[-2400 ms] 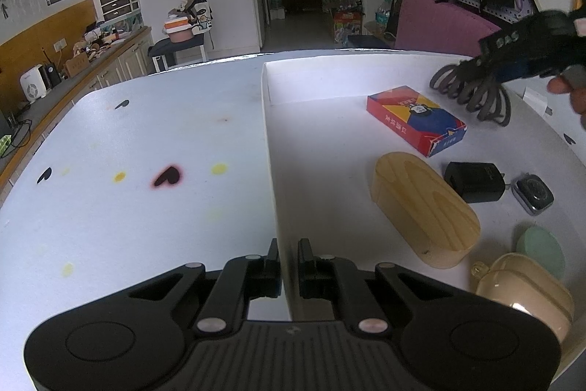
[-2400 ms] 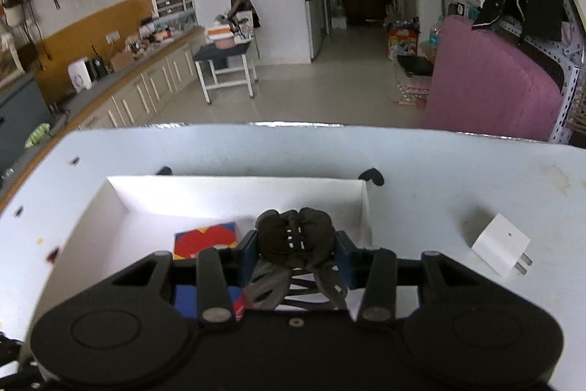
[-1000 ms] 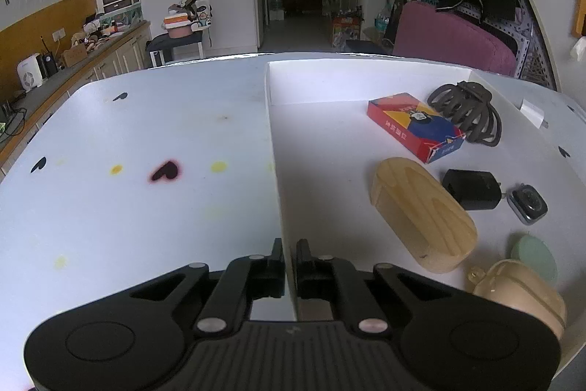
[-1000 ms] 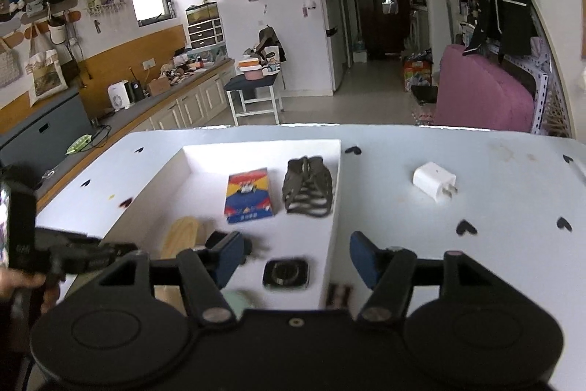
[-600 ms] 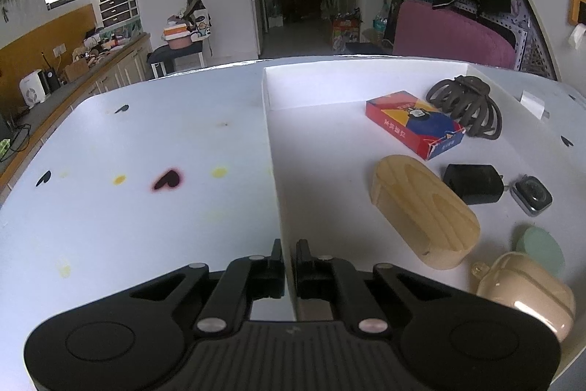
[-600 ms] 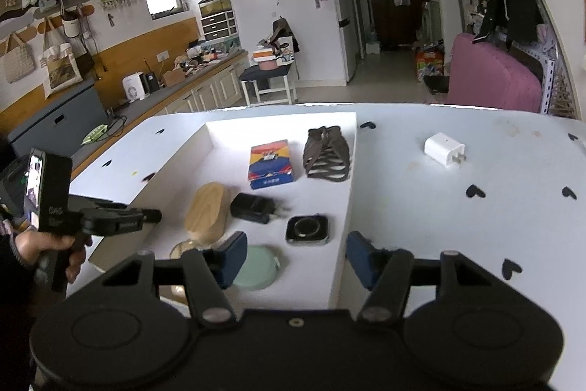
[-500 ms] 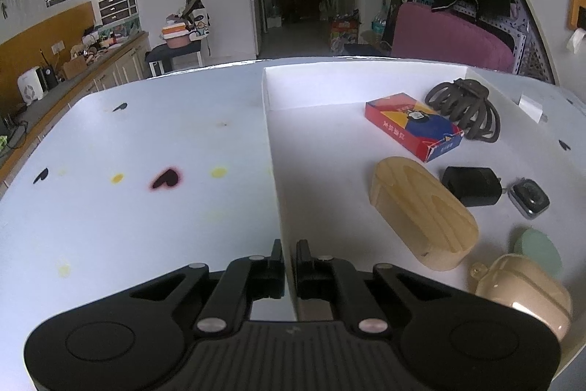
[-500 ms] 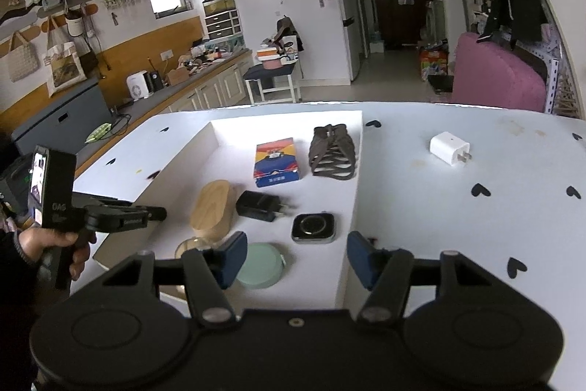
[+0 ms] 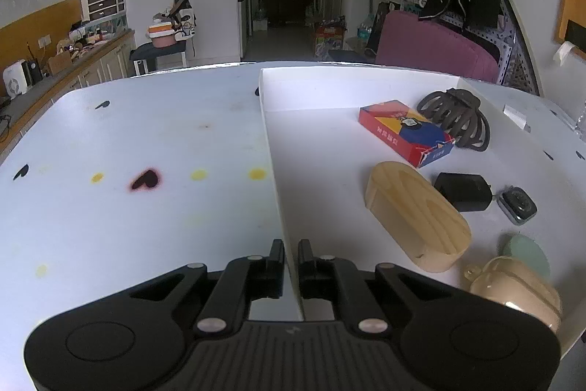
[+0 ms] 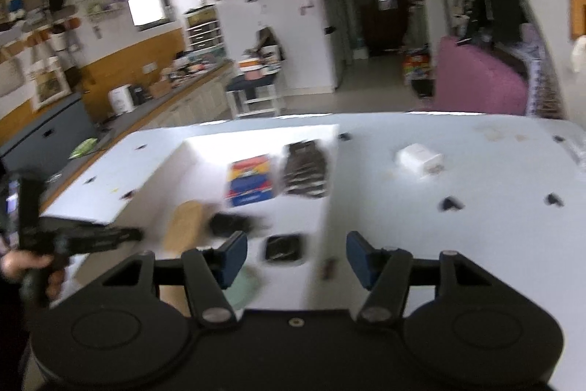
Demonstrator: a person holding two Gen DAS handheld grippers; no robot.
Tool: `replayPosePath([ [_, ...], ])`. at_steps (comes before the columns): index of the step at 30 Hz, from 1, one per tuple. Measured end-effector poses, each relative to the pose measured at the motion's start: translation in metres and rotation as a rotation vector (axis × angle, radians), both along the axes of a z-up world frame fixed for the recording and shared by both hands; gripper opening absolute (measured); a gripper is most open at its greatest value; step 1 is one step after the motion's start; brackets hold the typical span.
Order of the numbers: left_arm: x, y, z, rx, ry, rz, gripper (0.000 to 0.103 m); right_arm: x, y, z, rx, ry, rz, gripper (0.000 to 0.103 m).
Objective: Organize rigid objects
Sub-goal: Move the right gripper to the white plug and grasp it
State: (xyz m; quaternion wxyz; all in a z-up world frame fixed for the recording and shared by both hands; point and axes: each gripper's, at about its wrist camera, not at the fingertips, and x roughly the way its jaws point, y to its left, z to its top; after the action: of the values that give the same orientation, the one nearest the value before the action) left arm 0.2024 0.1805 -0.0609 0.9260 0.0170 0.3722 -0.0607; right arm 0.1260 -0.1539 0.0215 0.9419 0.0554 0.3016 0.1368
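Left gripper [image 9: 291,259]: jaws pinched shut on a thin white wall, pointing downward. Right gripper [image 10: 296,250]: jaws apart, nothing between them. Left hand [image 10: 25,266]: wrapped round its handle.

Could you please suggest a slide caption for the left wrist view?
Left gripper shut on the white tray wall; hair claw, card box and wooden case inside.

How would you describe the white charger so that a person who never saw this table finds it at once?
Start from the shallow white tray on the white table. The white charger lies outside it, on the bare table beyond the wall beside the dark hair claw. It is the only white block, and unlike the black charger, it is not in the tray.
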Motion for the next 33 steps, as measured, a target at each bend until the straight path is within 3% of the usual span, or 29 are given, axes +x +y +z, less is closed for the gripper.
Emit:
replayPosePath([
  [7,0.0,0.001,0.0,0.0,-0.002,0.0,0.007,0.069,-0.043,-0.004,-0.091,-0.043,-0.098,0.061],
  [12,0.0,0.002,-0.001,-0.012,-0.002,0.002,0.007,0.129,-0.06,-0.026,-0.166,-0.007,-0.073,0.056],
  [19,0.0,0.002,-0.001,-0.011,-0.002,0.002,0.008,0.183,-0.062,-0.051,-0.21,0.02,-0.052,0.057],
  [25,-0.001,0.001,-0.001,-0.008,-0.003,0.002,0.008,0.204,-0.067,-0.068,-0.163,0.083,-0.055,0.061],
  [33,0.0,-0.001,-0.001,-0.002,-0.004,0.002,0.008,0.184,-0.048,-0.065,-0.154,0.098,0.025,0.062],
])
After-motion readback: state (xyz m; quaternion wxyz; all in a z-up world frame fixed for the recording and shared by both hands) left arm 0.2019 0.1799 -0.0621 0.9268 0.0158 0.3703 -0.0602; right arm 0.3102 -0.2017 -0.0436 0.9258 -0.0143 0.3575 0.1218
